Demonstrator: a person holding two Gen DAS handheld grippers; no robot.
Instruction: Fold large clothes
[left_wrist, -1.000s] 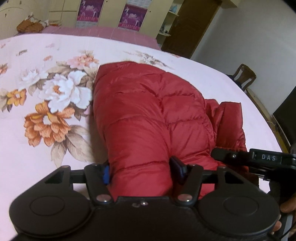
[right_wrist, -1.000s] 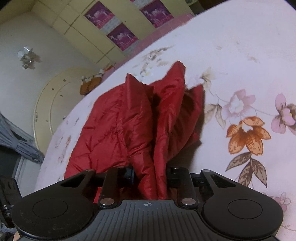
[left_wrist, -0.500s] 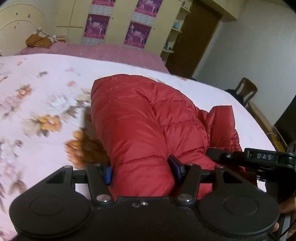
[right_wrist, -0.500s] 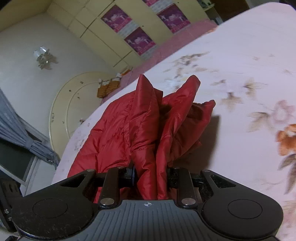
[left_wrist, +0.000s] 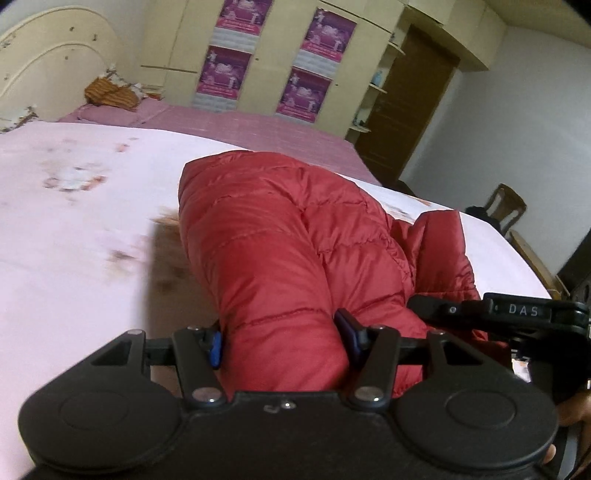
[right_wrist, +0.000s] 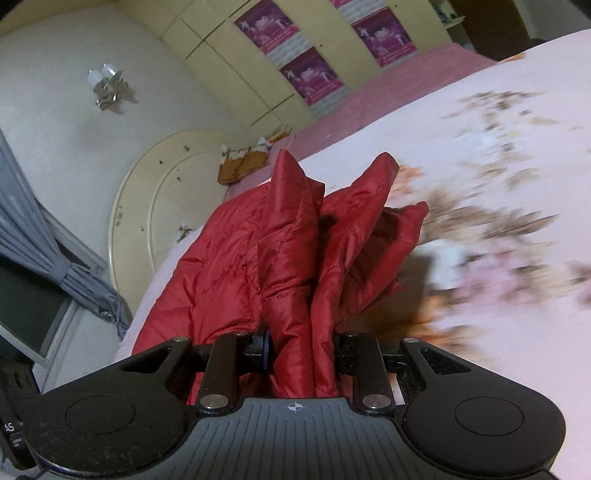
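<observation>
While both the left gripper (left_wrist: 282, 341) and the right gripper (right_wrist: 301, 350) were clamped on bunched folds of the red jacket (left_wrist: 295, 251), it lay half-folded on the bed (left_wrist: 74, 229), not yet flattened.

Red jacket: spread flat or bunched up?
Bunched. The red jacket humps up off the bedsheet, with folds standing between the right gripper jaws.
</observation>
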